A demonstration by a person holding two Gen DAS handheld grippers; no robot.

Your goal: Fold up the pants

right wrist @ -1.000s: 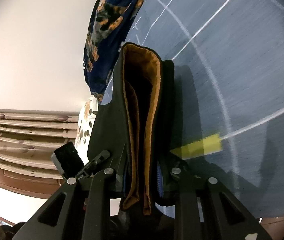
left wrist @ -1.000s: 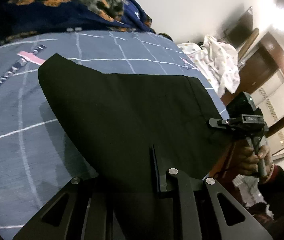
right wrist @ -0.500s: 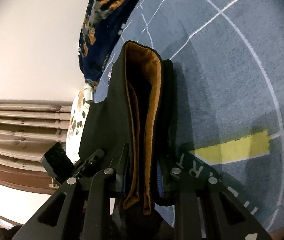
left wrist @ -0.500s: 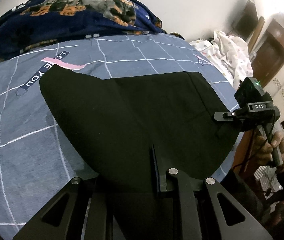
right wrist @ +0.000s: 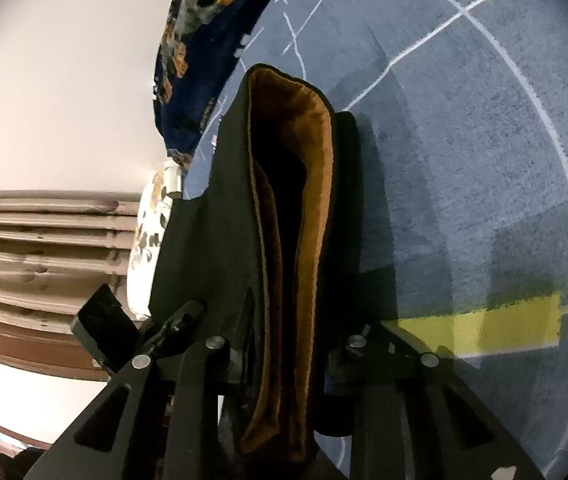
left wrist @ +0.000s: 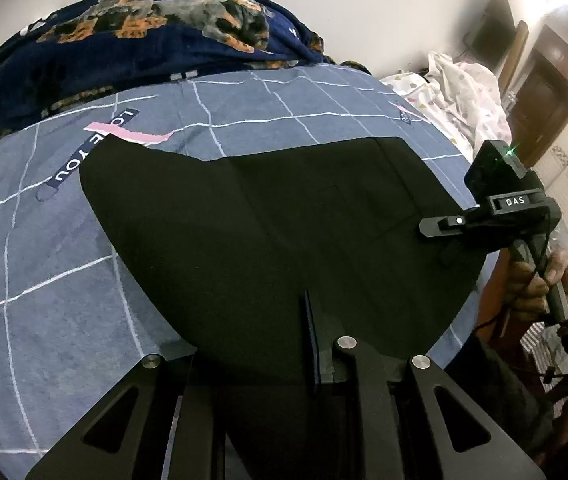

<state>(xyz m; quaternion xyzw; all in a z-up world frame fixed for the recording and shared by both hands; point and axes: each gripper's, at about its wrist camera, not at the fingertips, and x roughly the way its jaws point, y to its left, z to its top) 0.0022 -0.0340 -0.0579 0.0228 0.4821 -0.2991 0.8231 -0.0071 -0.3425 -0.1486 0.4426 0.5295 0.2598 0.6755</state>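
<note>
Blue-grey bedsheet with white grid lines covers the bed. Navy blanket with orange dog print lies bunched across the upper left. White dotted cloth heaps at upper right. Yellow patch marks the sheet.

Our left gripper and right gripper are both clamped on cloth; our right hand grips its handle

One pair of black pants lies on one blue checked bedsheet. Two tools: left tool, right tool. Beyond the pants, one dog-print blanket, one white dotted cloth.
</note>
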